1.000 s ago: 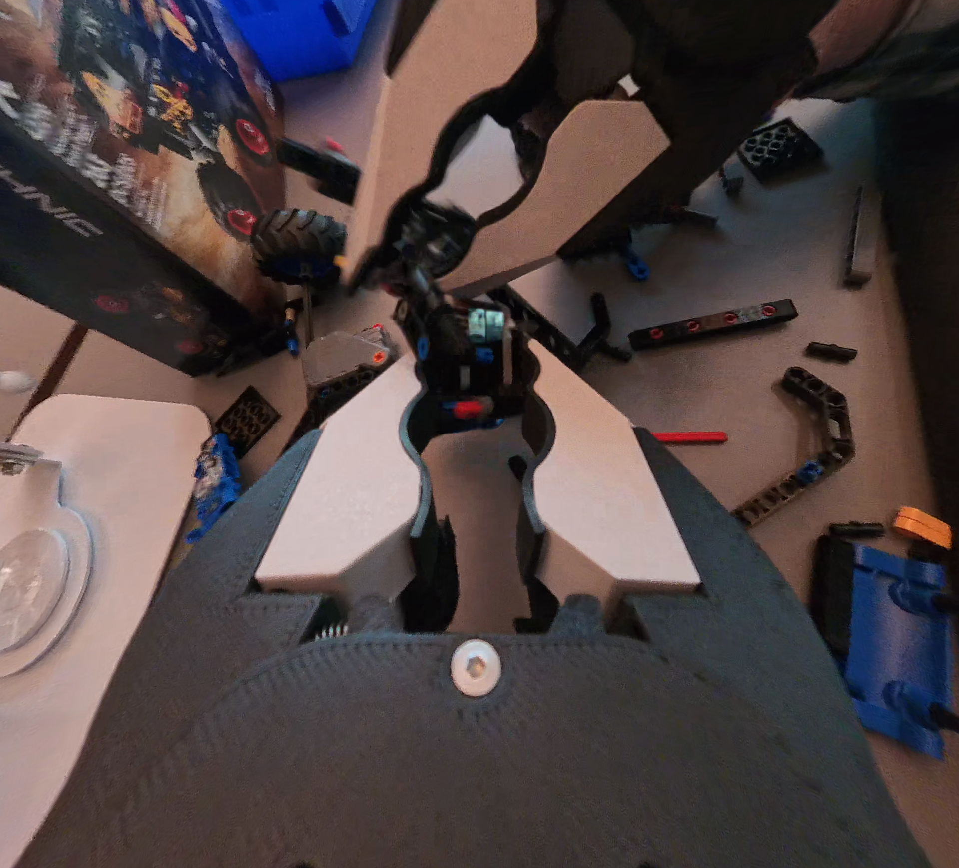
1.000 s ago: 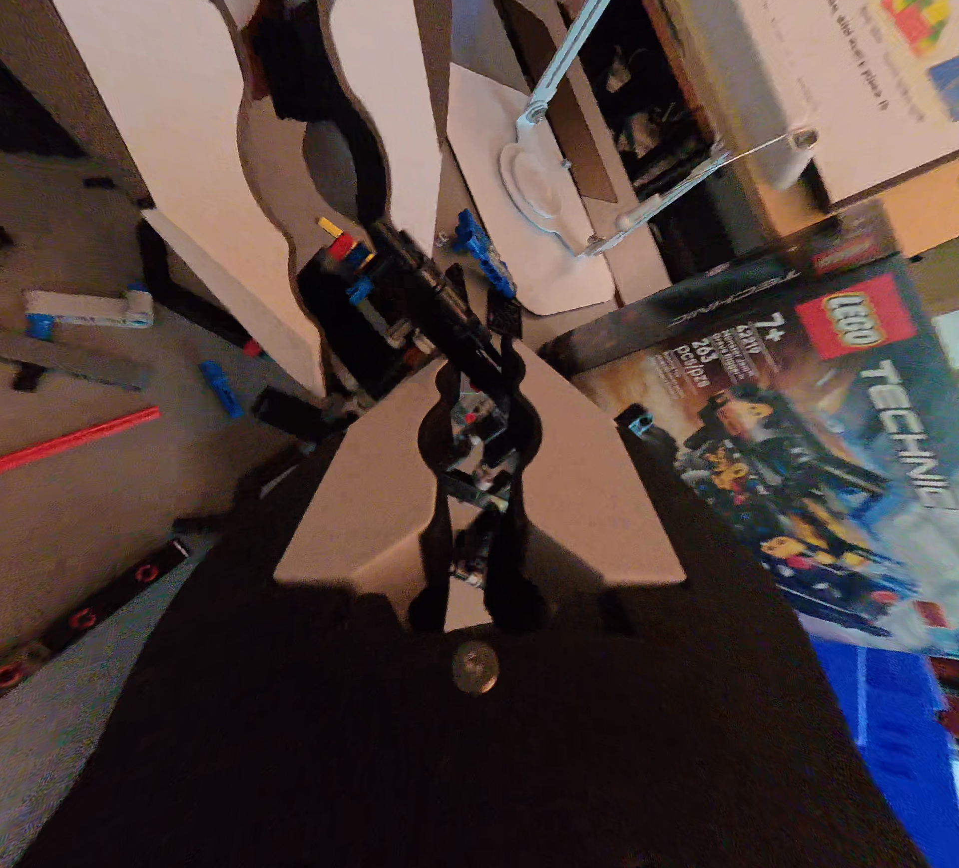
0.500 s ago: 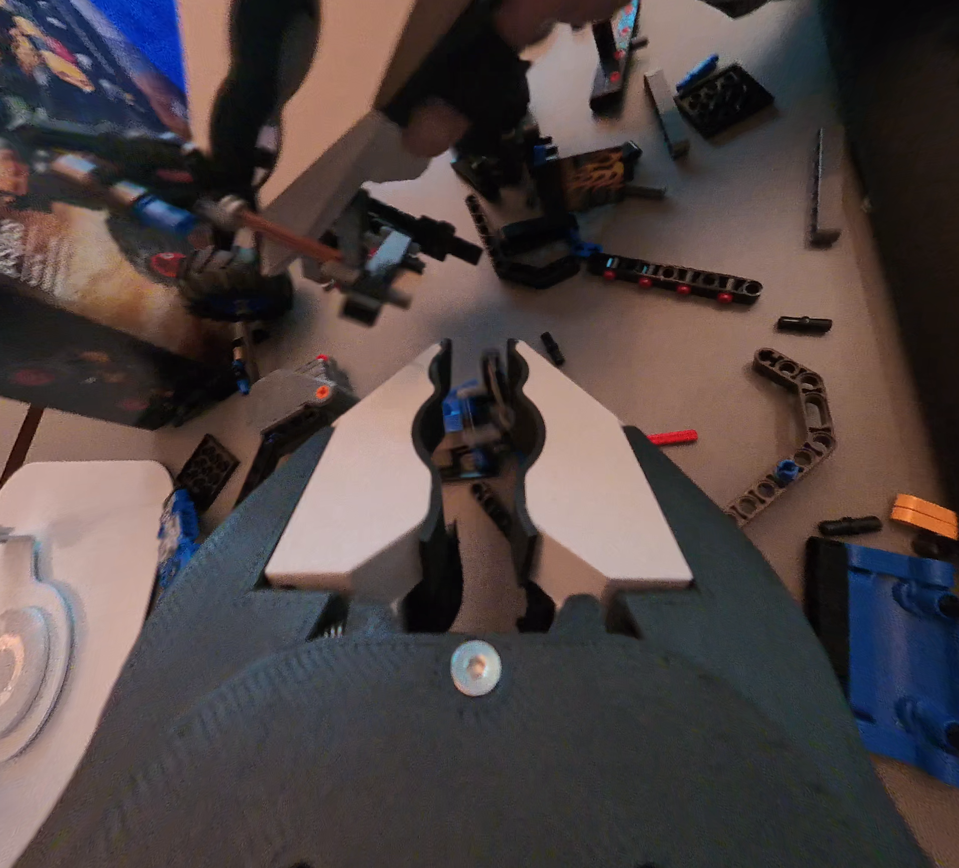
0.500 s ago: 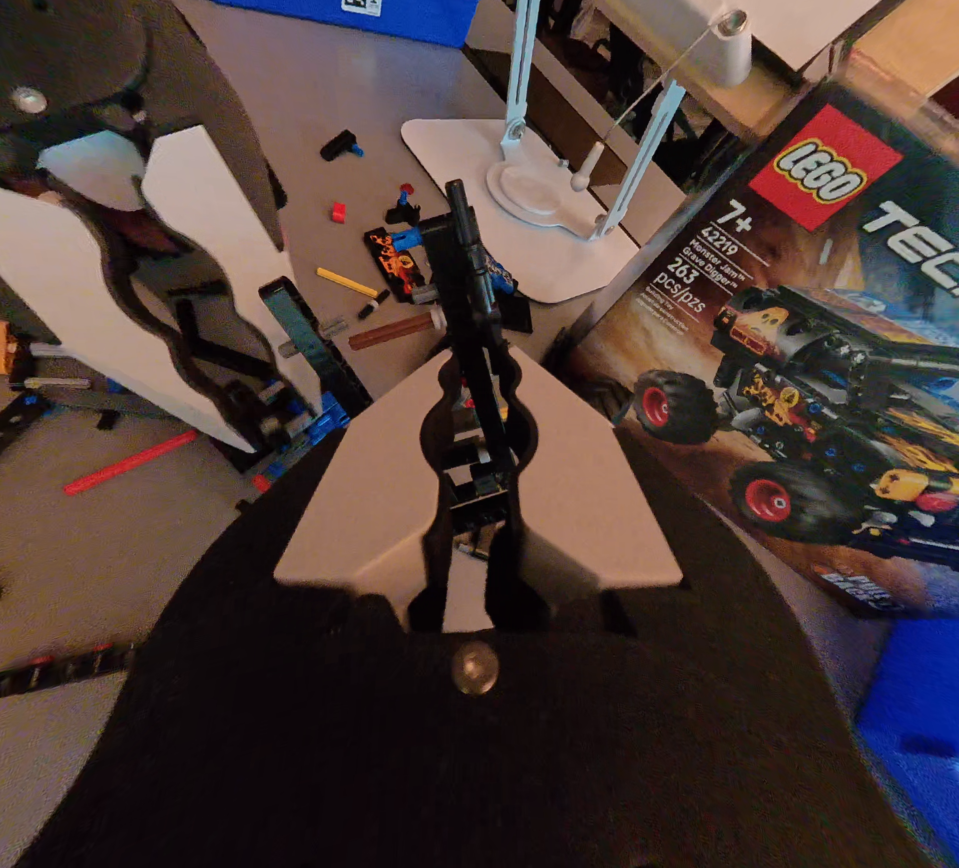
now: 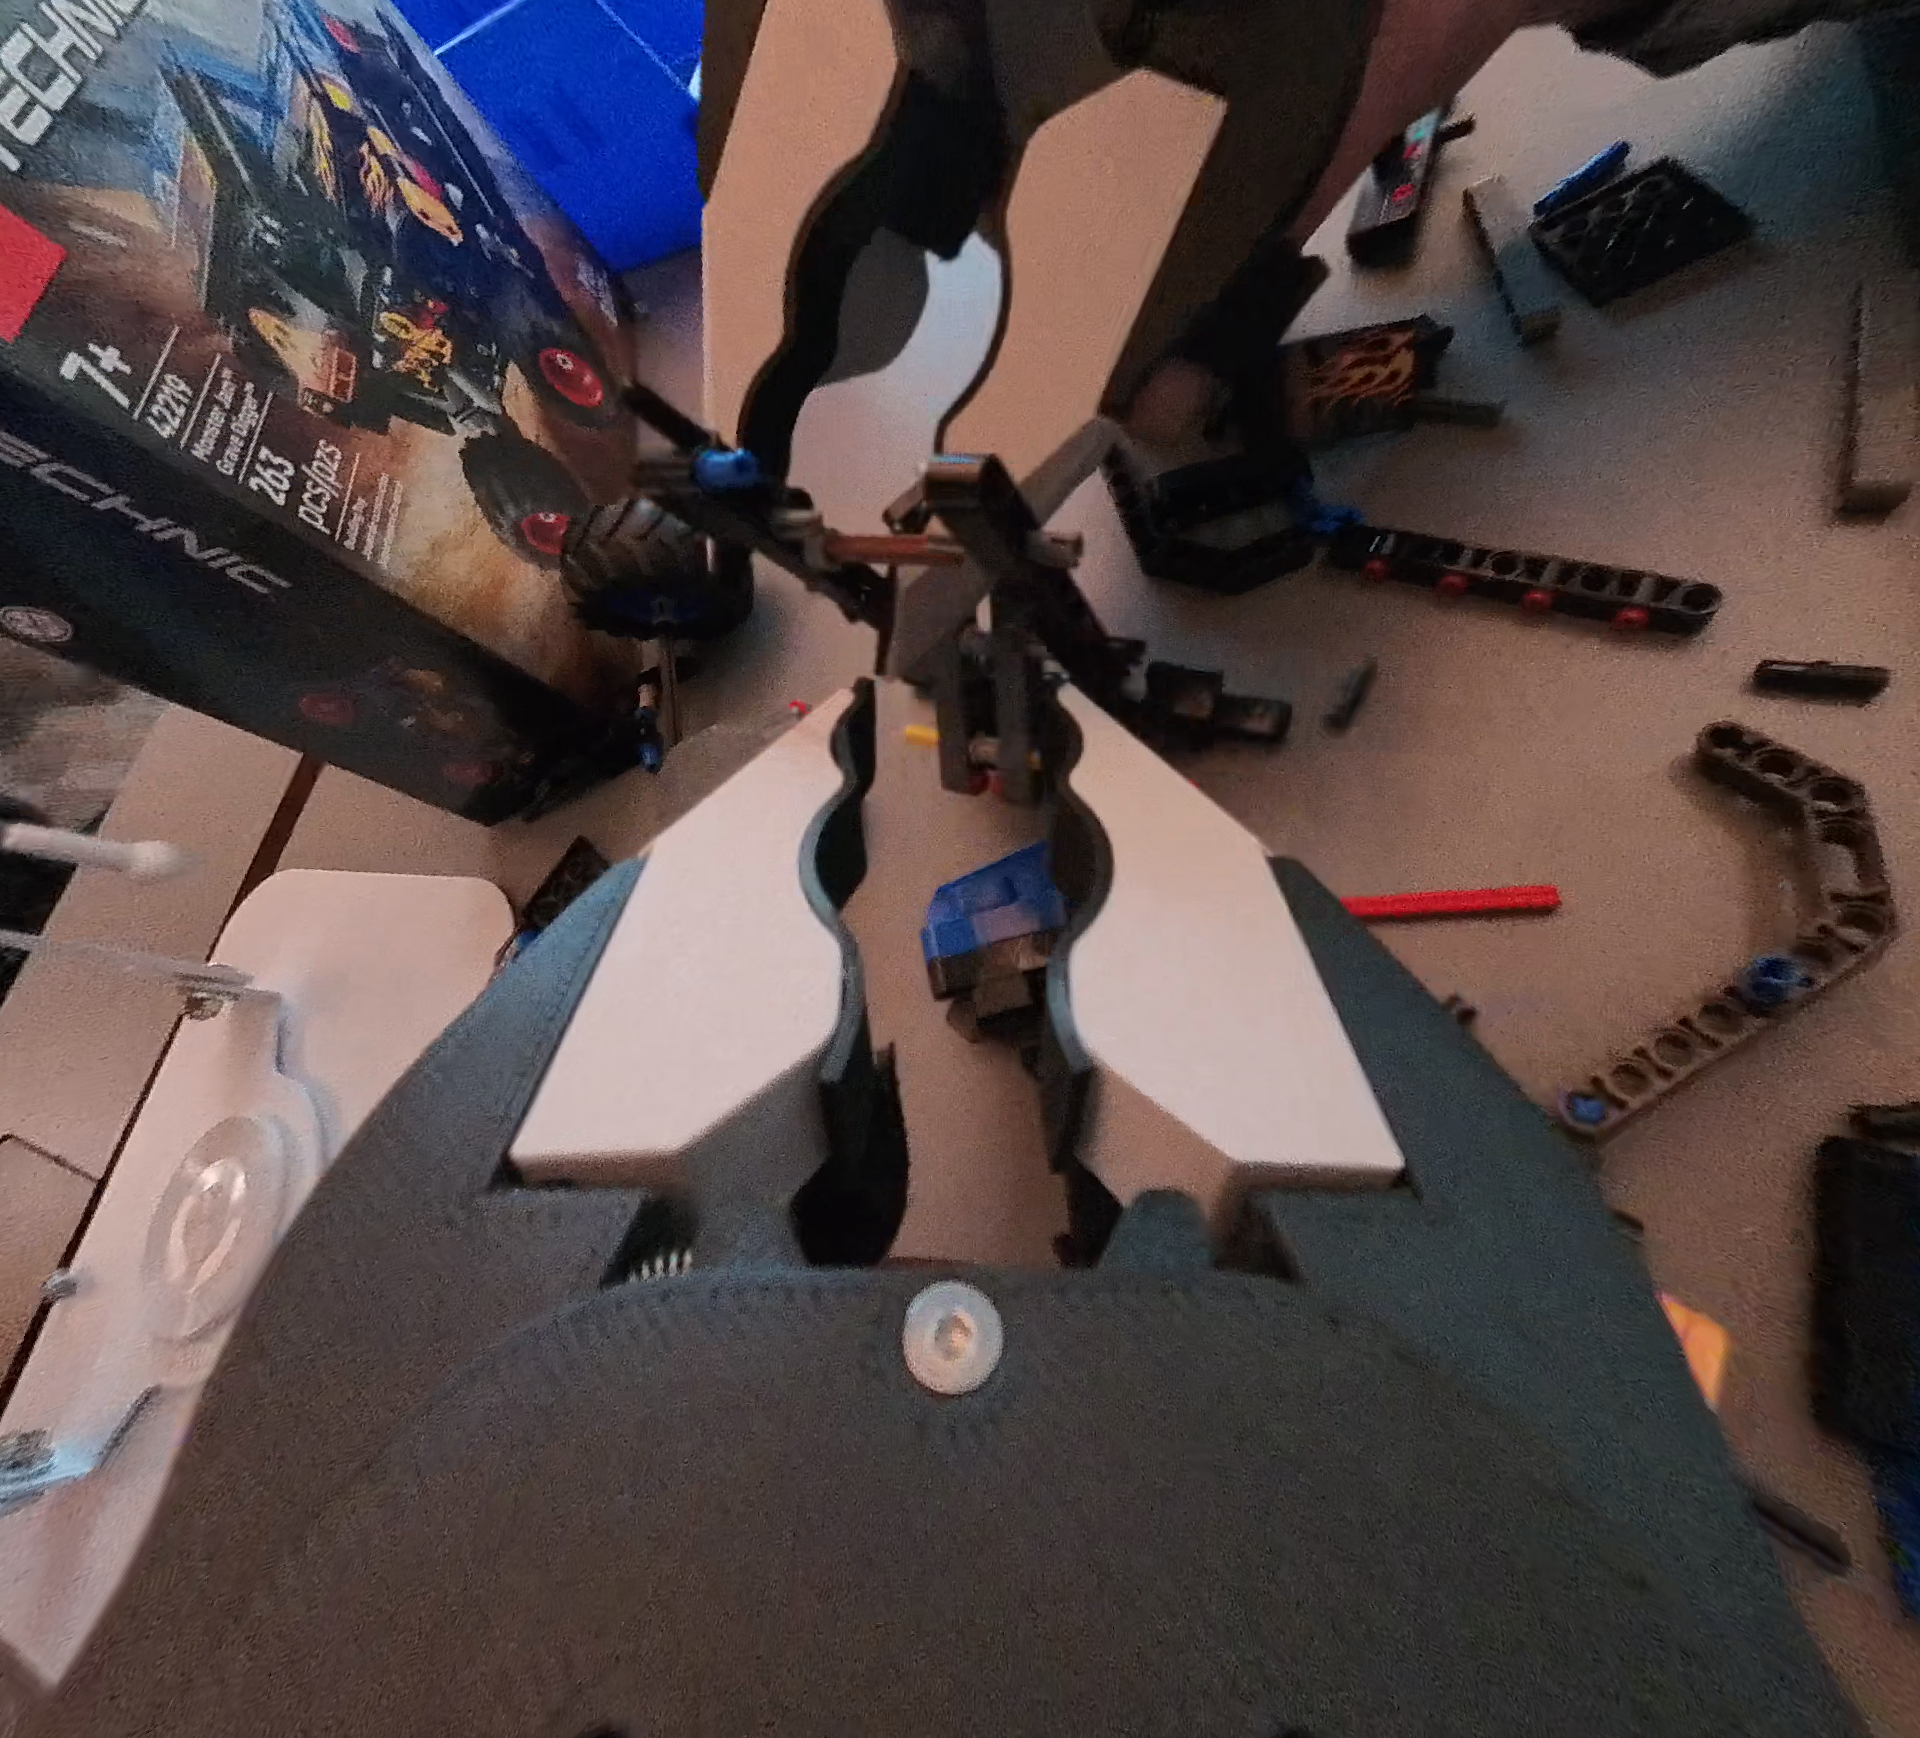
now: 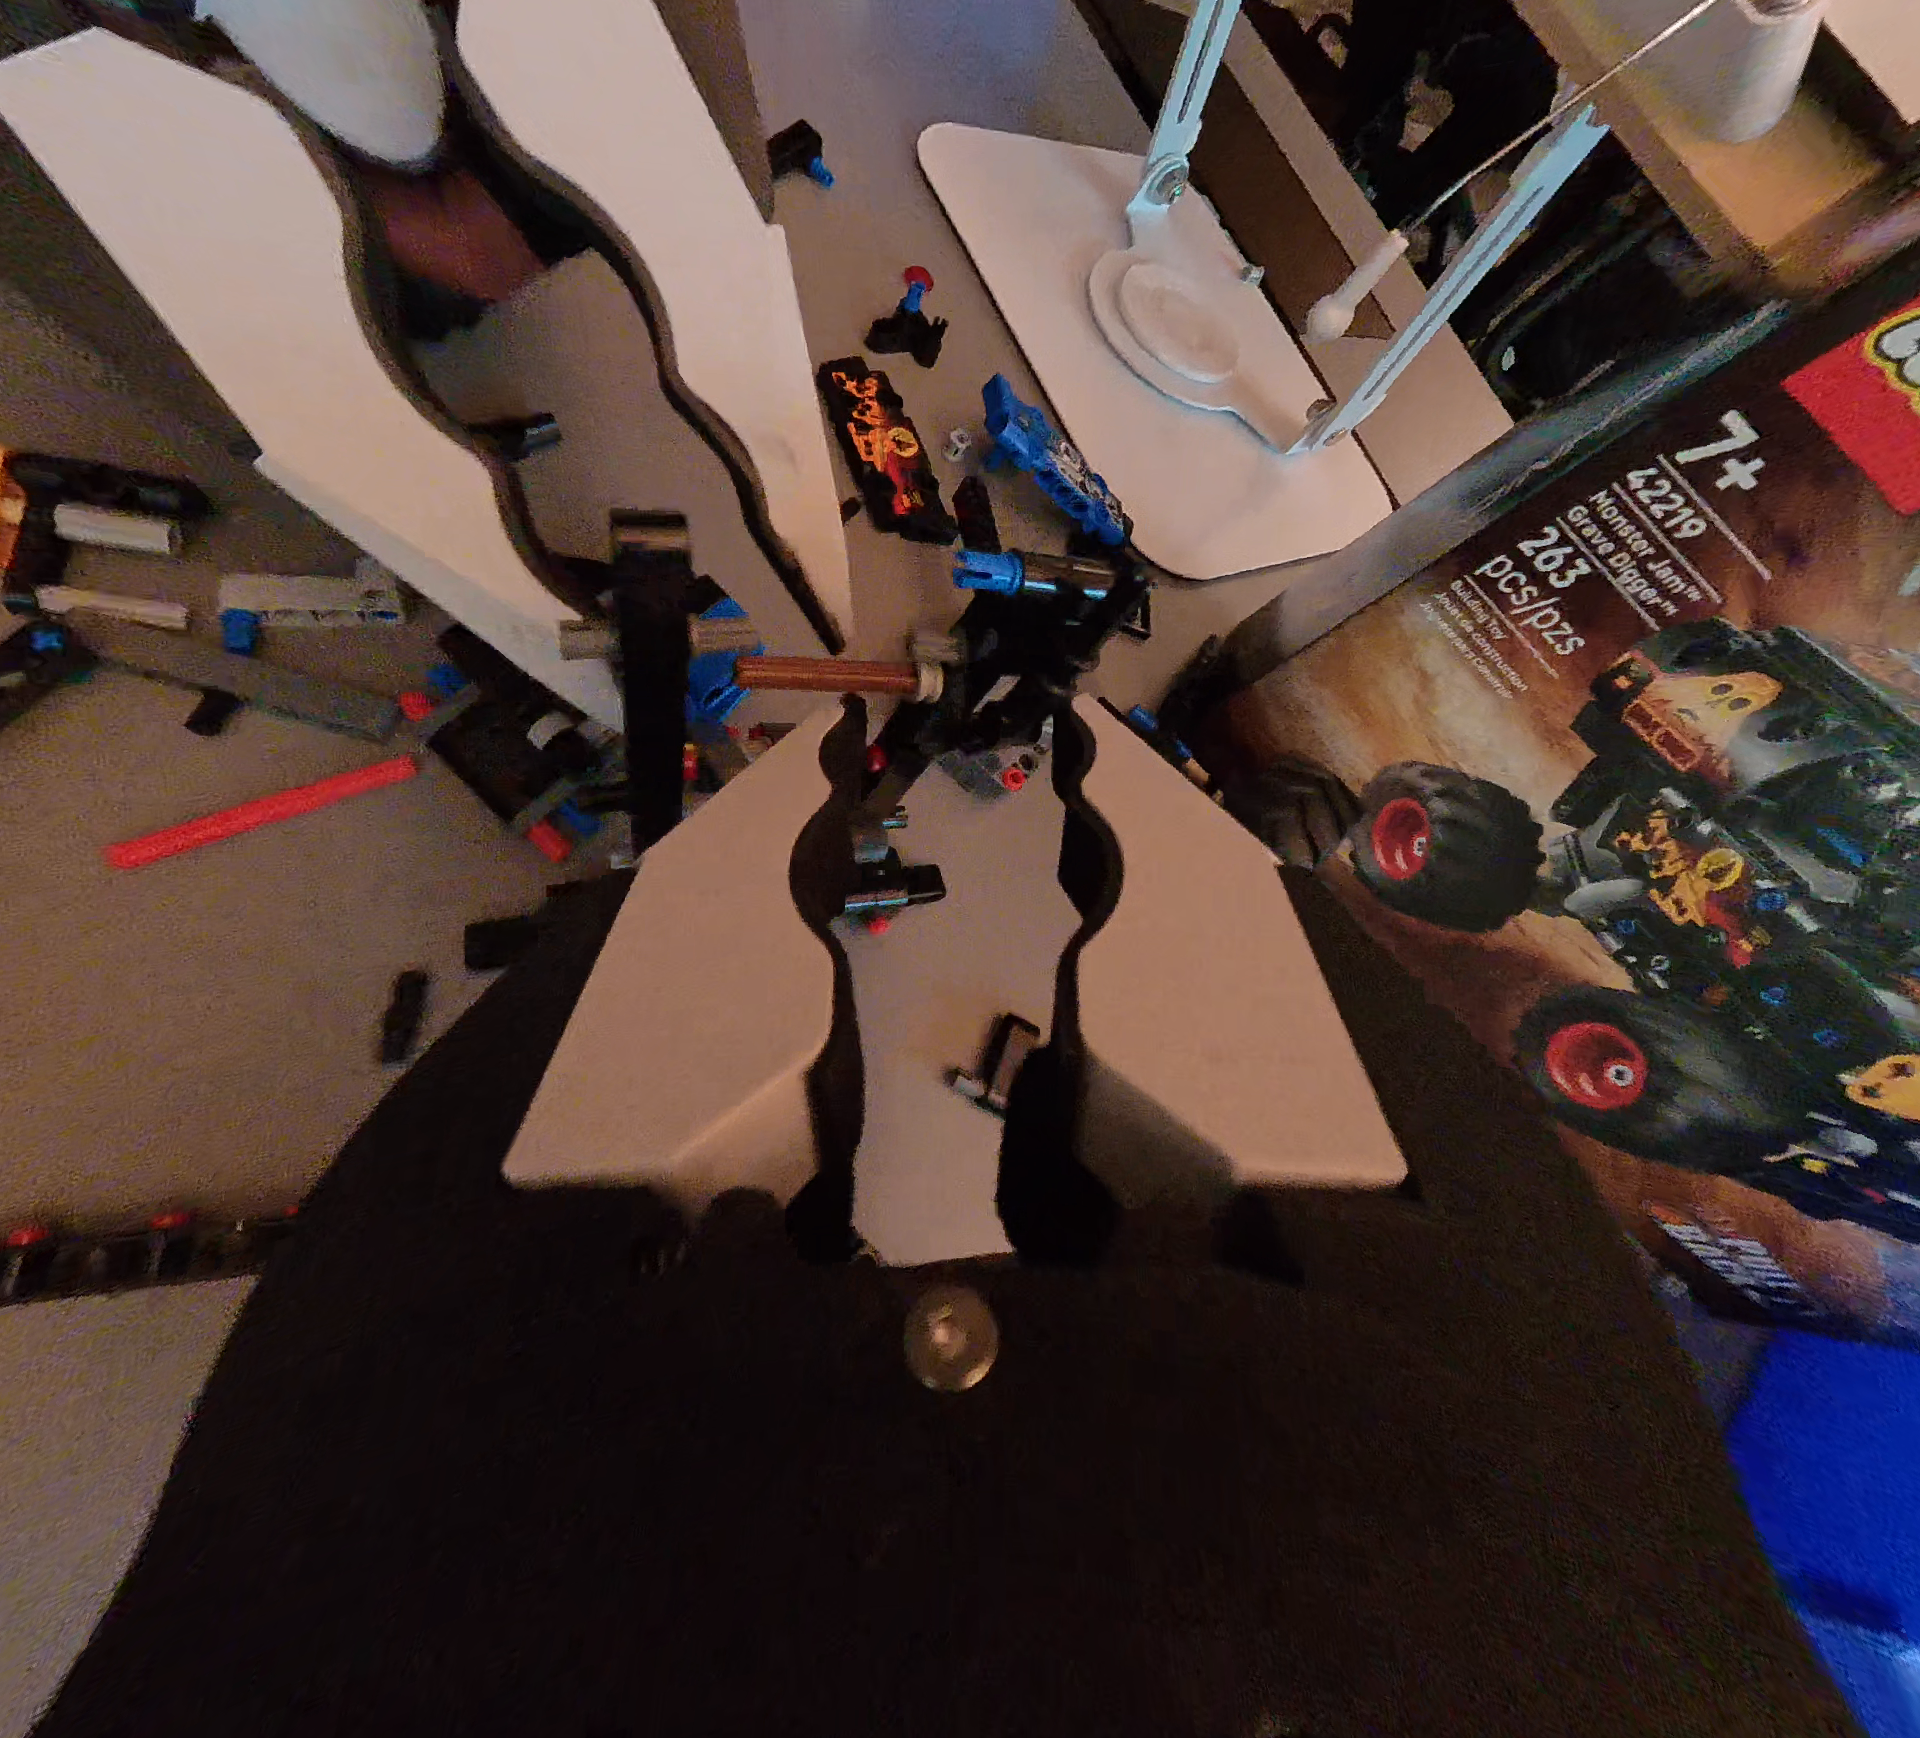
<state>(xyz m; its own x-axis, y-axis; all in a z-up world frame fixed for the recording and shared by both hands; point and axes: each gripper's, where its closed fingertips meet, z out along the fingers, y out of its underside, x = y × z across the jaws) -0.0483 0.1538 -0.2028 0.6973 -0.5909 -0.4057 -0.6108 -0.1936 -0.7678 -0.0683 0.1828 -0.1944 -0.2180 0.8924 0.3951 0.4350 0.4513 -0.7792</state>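
My left gripper (image 5: 961, 701) is open. An upright black beam (image 5: 987, 608) stands between its tips, nearer the right finger. A blue piece (image 5: 992, 909) rests deeper in, against that finger. My right gripper (image 6: 951, 717) is open too, and a black assembly (image 6: 997, 649) with a blue pin slants across its tips. A brown axle (image 6: 821, 675) runs from that assembly to the beam (image 6: 649, 649). The two grippers face each other, tips close. The right gripper (image 5: 842, 452) reaches in from above in the left wrist view. I cannot tell whether any finger presses on the parts.
A toy box (image 6: 1558, 753) stands beside the parts with a tyre (image 5: 634, 561) at its foot. A white lamp base (image 6: 1091, 317) and a blue bin (image 5: 582, 57) lie beyond. Loose pieces litter the table: a red axle (image 5: 1455, 901), a curved beam (image 5: 1787, 940), a long black beam (image 5: 1527, 582).
Both grippers were shut on their parts half a second ago and now stand open. They have come back together, and the brown axle now reaches the beam.
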